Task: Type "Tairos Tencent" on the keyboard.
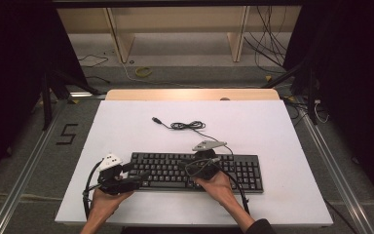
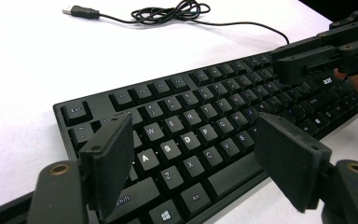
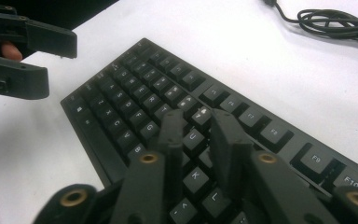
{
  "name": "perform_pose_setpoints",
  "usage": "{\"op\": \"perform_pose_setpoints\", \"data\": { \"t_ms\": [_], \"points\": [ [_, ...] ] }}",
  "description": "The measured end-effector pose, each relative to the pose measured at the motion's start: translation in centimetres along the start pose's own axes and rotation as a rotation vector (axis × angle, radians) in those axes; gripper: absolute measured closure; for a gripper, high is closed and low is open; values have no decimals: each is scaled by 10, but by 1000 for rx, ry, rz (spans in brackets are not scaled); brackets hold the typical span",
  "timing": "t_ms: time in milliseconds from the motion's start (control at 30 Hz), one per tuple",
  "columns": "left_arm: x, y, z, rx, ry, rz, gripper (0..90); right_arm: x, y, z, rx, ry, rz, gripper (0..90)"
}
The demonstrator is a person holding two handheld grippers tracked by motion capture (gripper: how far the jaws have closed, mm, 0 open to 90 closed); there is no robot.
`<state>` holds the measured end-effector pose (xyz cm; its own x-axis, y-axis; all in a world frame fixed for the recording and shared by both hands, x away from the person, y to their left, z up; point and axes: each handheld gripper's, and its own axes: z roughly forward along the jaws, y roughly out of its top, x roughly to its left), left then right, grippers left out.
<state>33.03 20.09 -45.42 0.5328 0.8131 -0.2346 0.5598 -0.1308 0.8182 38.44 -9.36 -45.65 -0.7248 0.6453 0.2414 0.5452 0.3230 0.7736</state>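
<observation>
High view: keyboard [image 1: 195, 170] beneath both tongs, left [image 1: 137, 175] spread, right [image 1: 187, 165] slightly parted.

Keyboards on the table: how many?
1. The black keyboard lies near the table's front edge, between the left gripper and right gripper, its cable coiled behind it.

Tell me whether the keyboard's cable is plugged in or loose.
Loose. The cable lies partly coiled on the table behind the keyboard, and its USB plug rests bare on the white top.

A white counter [image 1: 126, 117] stands on grey floor [image 1: 185, 58]; wooden shelving [image 1: 175, 22] behind, loose cables [image 1: 268, 48], black curtains [image 1: 9, 73] either side.
</observation>
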Motion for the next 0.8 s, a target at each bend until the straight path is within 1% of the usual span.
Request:
{"op": "perform_pose_setpoints", "data": {
  "t_ms": [100,167,267,367,600,667,800],
  "points": [
    [0,0,1,0,1,2,278,-1,-2,-3,-3,6,3,692],
    [0,1,1,0,1,1,279,-2,-4,-5,-6,8,1,686],
    [0,1,2,2,1,2,280,-3,-5,-8,-17,19,3,653],
    [-1,2,3,1,1,5,280,-3,-6,-11,-24,19,6,624],
    [-1,3,5,4,3,-2,280,-4,-9,-19,-49,34,6,557],
    [0,3,6,7,3,2,280,-4,-10,-22,-56,39,9,543],
    [1,5,8,5,6,-4,282,-5,-12,-27,-67,40,12,510]
  ]
}}
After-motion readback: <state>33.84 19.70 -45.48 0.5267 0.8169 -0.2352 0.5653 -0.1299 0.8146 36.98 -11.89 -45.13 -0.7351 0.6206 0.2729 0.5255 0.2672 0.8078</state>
